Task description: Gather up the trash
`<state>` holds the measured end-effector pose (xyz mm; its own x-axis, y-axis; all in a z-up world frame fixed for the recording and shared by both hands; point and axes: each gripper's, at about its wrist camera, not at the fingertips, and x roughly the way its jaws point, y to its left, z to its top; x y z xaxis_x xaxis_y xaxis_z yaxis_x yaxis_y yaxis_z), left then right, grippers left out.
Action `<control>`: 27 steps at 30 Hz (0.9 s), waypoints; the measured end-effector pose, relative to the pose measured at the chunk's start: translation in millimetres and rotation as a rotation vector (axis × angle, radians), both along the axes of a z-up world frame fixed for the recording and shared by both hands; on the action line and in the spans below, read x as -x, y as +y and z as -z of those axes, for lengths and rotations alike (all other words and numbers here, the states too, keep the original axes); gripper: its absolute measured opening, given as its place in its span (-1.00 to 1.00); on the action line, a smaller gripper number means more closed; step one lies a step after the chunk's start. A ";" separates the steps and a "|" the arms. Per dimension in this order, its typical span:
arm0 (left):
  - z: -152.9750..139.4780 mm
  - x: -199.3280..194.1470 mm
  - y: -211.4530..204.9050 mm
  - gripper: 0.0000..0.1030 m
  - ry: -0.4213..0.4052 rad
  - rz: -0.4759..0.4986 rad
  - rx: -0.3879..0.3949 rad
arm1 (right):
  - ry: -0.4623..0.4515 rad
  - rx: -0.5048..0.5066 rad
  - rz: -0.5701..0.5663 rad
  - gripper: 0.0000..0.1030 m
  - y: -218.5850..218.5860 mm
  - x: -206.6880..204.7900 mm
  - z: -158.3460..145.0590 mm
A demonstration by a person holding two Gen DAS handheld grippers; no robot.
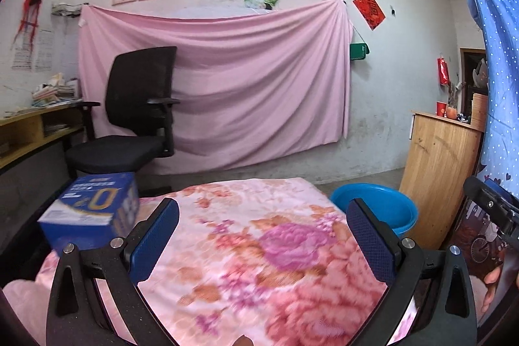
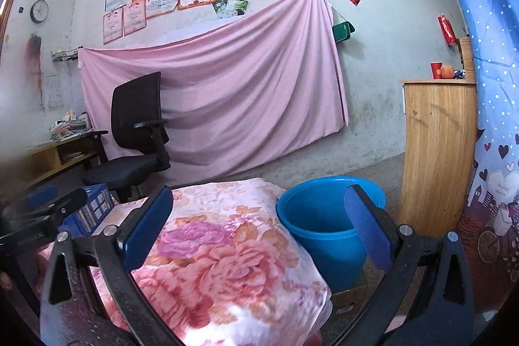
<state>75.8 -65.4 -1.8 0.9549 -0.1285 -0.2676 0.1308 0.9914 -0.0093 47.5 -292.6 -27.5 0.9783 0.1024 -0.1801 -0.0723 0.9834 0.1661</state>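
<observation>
A blue plastic bucket stands on a cardboard box just right of a surface covered by a pink floral blanket. The bucket also shows in the left wrist view. A blue printed carton rests at the blanket's left edge, and its corner appears in the right wrist view. My left gripper hangs open above the blanket, holding nothing. My right gripper is open too, with its right finger in front of the bucket. No loose trash is visible on the blanket.
A black office chair stands beyond the blanket before a pink sheet hung on the wall. A wooden cabinet is right of the bucket, a blue dotted curtain beside it. A yellow shelf with papers is at left.
</observation>
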 end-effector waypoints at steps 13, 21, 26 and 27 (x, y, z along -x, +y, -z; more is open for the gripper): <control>31.1 45.6 30.7 0.96 -0.001 -0.084 0.018 | -0.060 0.015 0.024 1.00 20.5 36.9 13.9; 42.6 49.1 33.8 0.96 0.004 -0.082 0.025 | -0.035 0.030 0.008 1.00 26.0 34.5 28.3; 47.3 46.3 36.5 0.96 0.017 -0.085 0.016 | -0.019 0.025 0.009 1.00 27.8 32.0 31.5; 47.7 46.3 37.0 0.96 0.018 -0.084 0.015 | -0.017 0.024 0.009 1.00 27.6 31.4 31.8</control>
